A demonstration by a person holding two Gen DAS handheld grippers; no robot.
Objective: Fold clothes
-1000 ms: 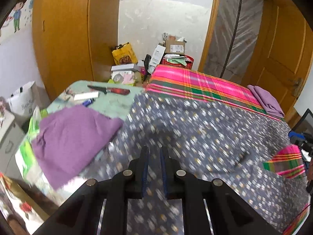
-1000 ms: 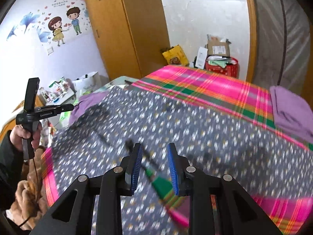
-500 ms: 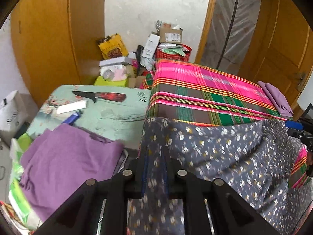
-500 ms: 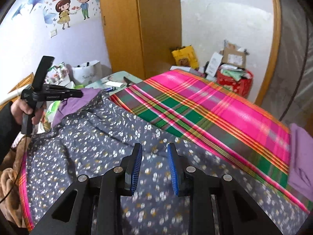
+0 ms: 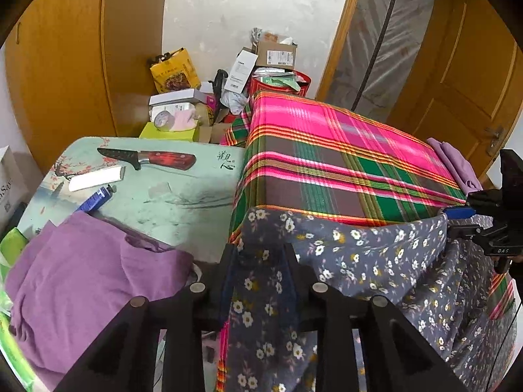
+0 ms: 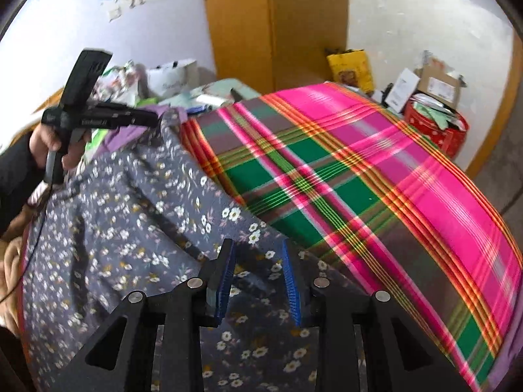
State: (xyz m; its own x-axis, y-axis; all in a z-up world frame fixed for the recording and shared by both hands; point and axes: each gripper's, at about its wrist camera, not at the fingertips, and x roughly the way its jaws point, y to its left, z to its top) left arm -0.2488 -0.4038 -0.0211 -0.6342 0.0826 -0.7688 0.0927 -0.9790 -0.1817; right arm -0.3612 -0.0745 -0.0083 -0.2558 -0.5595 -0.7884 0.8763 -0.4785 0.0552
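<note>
Garment (image 5: 369, 261): grey floral cloth hangs off my plaid-covered bed's (image 5: 343, 150) near edge | my left gripper (image 5: 261, 261) pinches one top corner | my right gripper (image 6: 258, 271) pinches the other.

1. Left gripper (image 5: 260, 258): black angular frame; round silver screws; blue ribbed pads (image 5: 227, 271).
2. Right gripper (image 6: 258, 261): identical black frame; blue ribbed pads (image 6: 225, 277).
3. Person: black sleeve (image 6: 14, 170); thin black cable (image 6: 31, 245).
</note>
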